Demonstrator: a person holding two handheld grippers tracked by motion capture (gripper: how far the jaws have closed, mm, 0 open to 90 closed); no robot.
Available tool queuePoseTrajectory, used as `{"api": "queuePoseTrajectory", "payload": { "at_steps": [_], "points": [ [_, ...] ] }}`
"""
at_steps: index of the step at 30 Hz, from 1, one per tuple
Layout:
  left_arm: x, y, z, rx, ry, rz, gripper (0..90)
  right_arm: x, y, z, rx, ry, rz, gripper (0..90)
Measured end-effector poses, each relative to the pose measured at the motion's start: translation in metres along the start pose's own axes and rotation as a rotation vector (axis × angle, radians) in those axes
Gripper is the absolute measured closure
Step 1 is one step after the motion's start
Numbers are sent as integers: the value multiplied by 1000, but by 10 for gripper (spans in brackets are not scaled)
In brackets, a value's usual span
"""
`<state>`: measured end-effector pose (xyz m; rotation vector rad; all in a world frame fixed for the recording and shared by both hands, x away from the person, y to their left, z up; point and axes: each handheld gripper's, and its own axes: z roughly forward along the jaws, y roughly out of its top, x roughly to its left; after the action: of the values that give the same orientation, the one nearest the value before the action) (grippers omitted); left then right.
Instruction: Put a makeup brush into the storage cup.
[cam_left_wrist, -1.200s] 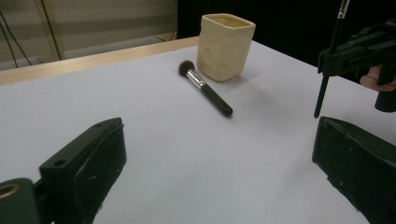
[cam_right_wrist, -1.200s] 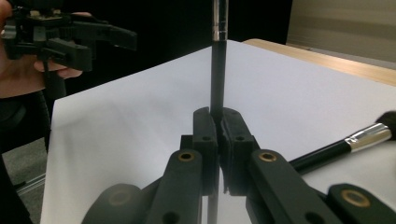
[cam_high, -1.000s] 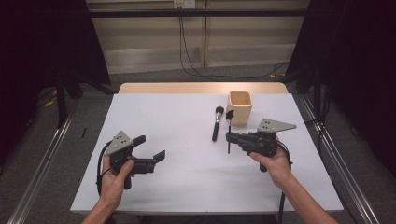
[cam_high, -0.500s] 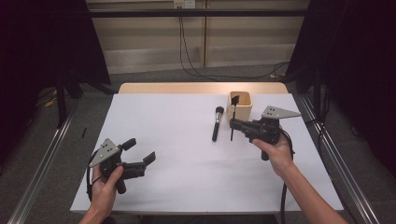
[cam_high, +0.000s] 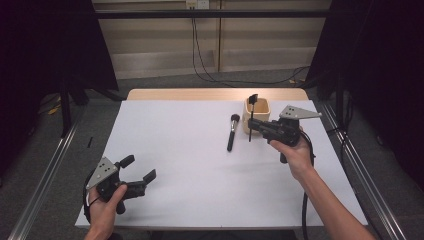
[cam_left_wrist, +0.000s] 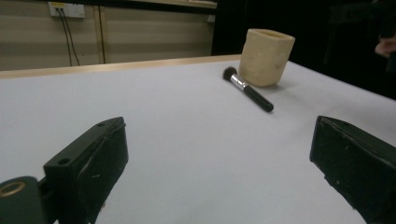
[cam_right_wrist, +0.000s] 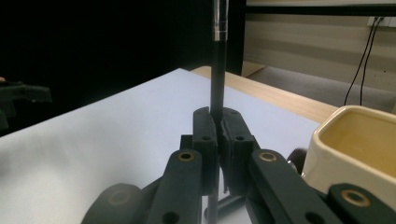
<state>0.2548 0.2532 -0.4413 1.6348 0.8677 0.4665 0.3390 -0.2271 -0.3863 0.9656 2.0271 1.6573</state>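
My right gripper (cam_high: 256, 126) has its jaws clamped on a thin black brush (cam_high: 252, 116), gripping the handle so it stands upright with its flat dark head on top. I hold it above the worktop (cam_high: 200, 165) towards the far right corner, just in front of the cream cup (cam_high: 263, 106); in the right gripper view the cup (cam_right_wrist: 359, 149) sits just beside my jaws and the handle (cam_right_wrist: 218, 70) rises straight from between them. A second brush, the round-headed brush (cam_high: 232, 131), lies flat on the worktop just left of the cup, its bristles towards the far edge. My left gripper (cam_high: 139, 175) rests low near the near left corner, jaws wide apart with nothing between them, well apart from the cup (cam_left_wrist: 265, 56) and the lying brush (cam_left_wrist: 247, 89).
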Motion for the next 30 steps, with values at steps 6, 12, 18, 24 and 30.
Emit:
{"api": "queuePoseTrajectory", "payload": {
  "at_steps": [6, 12, 18, 24, 30],
  "points": [
    [-3, 0, -4, -1, 12, 23, 34, -6, 7, 0, 1, -22, -25, 857],
    [-2, -1, -6, 1, 22, 26, 31, -12, 17, -1, -24, -45, -39, 856],
    [0, -1, -6, 4, 34, 33, 31, -23, 29, -2, -51, -75, -40, 856],
    [-3, -2, -6, 4, 26, 40, 21, -33, 42, 1, -69, -106, -49, 856],
    [-1, -2, -7, 12, 31, 39, 21, -44, 51, 10, -70, -142, -40, 856]
  ]
}}
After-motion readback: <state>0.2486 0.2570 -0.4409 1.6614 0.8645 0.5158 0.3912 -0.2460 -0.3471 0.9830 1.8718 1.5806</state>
